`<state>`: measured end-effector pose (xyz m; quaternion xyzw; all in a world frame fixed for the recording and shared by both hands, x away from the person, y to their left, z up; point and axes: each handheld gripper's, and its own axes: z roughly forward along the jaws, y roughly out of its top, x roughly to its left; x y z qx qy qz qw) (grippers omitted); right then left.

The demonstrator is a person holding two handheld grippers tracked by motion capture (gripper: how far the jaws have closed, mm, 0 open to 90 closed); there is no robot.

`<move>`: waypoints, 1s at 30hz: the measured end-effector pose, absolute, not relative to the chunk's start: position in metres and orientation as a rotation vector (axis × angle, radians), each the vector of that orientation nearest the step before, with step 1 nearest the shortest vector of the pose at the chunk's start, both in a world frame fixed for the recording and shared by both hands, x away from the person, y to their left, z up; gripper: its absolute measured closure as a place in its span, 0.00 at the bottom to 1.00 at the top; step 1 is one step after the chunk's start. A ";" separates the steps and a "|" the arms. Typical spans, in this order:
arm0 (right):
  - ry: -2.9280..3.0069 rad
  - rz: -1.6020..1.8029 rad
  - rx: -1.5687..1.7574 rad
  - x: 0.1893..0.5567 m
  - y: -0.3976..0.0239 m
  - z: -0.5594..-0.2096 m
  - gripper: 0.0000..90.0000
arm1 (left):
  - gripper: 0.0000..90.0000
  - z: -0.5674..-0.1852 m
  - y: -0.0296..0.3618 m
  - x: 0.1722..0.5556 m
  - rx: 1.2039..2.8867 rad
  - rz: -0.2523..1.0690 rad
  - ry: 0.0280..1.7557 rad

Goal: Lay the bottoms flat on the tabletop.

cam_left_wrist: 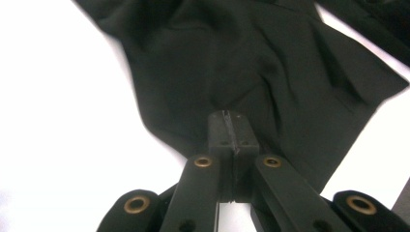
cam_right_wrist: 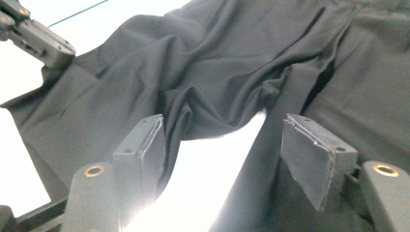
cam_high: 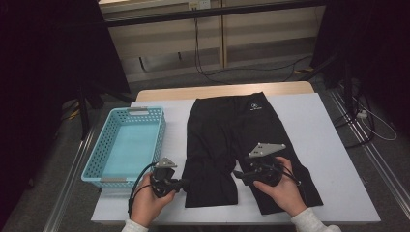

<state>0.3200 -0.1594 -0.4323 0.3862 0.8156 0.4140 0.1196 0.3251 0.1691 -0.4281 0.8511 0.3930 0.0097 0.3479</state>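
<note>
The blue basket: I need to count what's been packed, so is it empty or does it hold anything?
Empty. The high view shows the blue basket's bare floor, while the black shorts lie spread on the table beside it.

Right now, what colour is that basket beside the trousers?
Light blue basket, clearest in the high view.

Matt black cloth shorts (cam_high: 227, 140) — soft, creased — on smooth white table (cam_high: 333, 159); perforated glossy plastic basket (cam_high: 104, 166)

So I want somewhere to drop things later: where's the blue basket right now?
In the high view the blue basket sits at the table's left edge, left of the black shorts, just beyond the left gripper.
</note>
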 end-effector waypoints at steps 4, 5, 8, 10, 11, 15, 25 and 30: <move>2.413 1.205 1.133 0.319 -0.154 -0.437 0.34 | 1.00 -0.430 0.171 0.323 2.226 0.019 1.023; 2.432 1.198 1.126 0.319 -0.152 -0.440 0.35 | 1.00 -0.430 0.171 0.322 2.224 0.028 1.023; 2.472 1.198 1.108 0.315 -0.147 -0.442 0.47 | 1.00 -0.429 0.172 0.322 2.214 0.035 1.026; 2.492 1.213 1.092 0.311 -0.141 -0.443 0.55 | 1.00 -0.429 0.173 0.322 2.209 0.034 1.027; 2.506 1.216 1.092 0.310 -0.138 -0.442 0.59 | 1.00 -0.429 0.172 0.322 2.207 0.037 1.027; 2.507 1.190 1.128 0.310 -0.129 -0.444 0.67 | 1.00 -0.430 0.171 0.323 2.211 0.026 1.025; 2.554 1.166 1.140 0.315 -0.122 -0.453 0.94 | 1.00 -0.429 0.171 0.323 2.186 0.014 1.025; 2.572 1.171 1.121 0.314 -0.119 -0.453 0.98 | 1.00 -0.425 0.172 0.321 2.164 0.021 1.016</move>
